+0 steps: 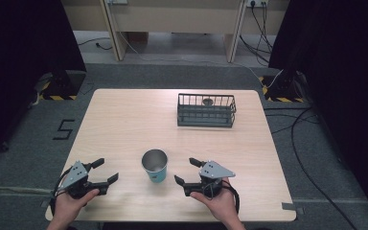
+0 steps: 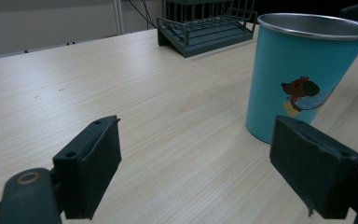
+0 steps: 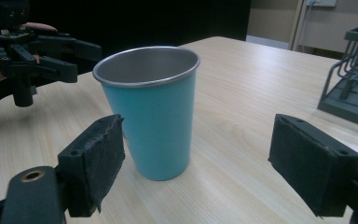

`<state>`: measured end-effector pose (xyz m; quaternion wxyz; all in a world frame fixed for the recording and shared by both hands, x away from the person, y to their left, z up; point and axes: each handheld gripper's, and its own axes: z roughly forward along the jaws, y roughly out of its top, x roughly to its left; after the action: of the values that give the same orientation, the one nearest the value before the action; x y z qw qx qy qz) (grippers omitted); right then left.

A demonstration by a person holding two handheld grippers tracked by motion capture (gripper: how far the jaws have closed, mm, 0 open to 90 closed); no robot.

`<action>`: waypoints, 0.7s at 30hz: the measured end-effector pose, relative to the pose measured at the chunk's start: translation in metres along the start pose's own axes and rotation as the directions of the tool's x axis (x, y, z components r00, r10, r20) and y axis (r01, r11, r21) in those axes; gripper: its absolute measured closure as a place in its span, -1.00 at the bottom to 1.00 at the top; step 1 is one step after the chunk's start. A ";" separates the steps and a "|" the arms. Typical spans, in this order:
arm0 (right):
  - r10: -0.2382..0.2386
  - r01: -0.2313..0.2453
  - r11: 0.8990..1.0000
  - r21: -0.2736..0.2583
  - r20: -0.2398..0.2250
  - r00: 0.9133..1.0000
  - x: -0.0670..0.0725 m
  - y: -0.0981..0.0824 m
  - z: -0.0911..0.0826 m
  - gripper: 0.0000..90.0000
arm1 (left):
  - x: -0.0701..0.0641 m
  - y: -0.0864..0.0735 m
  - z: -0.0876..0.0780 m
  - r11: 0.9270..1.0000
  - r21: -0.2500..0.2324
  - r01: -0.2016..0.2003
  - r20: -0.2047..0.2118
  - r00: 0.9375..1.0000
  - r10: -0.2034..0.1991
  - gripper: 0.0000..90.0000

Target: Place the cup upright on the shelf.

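A: Going left to right in the high view, we have the left gripper (image 1: 106, 171) at the lower left of the frame, jaws apart and holding nothing, resting low over the table (image 1: 124, 120).

B: Next comes the cup (image 1: 154, 165), a teal one with a metal rim, standing upright just below the middle of the frame, between our two grippers and touching neither.

A: Then the right gripper (image 1: 186, 170) at the lower right of centre, jaws also spread wide and empty. In the right gripper view the cup (image 3: 151, 112) sits left of centre, nearer the left jaw than the right one.

B: And the wire basket (image 1: 206, 110) is in the upper right of the high view, well apart from the cup.

A: So what could go wrong if we reach for the cup from here?

B: We judge the off-centre line to be the main risk. If we push the right gripper forward as it points now, the left jaw could strike the cup wall first and tip it, since the cup looks empty, tall and narrow at the base.

A: And if both grippers come in together, they could collide across the cup, or squeeze its tapered wall so it slips upward.
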<state>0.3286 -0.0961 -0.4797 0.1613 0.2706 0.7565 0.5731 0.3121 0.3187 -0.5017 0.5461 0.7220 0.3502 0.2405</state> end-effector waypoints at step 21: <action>-0.029 0.030 0.999 0.020 -0.035 0.999 0.010 0.001 0.029 -0.62 | 0.000 0.000 0.000 1.000 -0.002 -0.001 0.003 1.000 0.001 -0.65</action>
<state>0.3367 -0.0678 -0.4869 0.1537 0.2511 0.7690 0.5674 0.3119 0.3184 -0.5015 0.5474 0.7219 0.3488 0.2399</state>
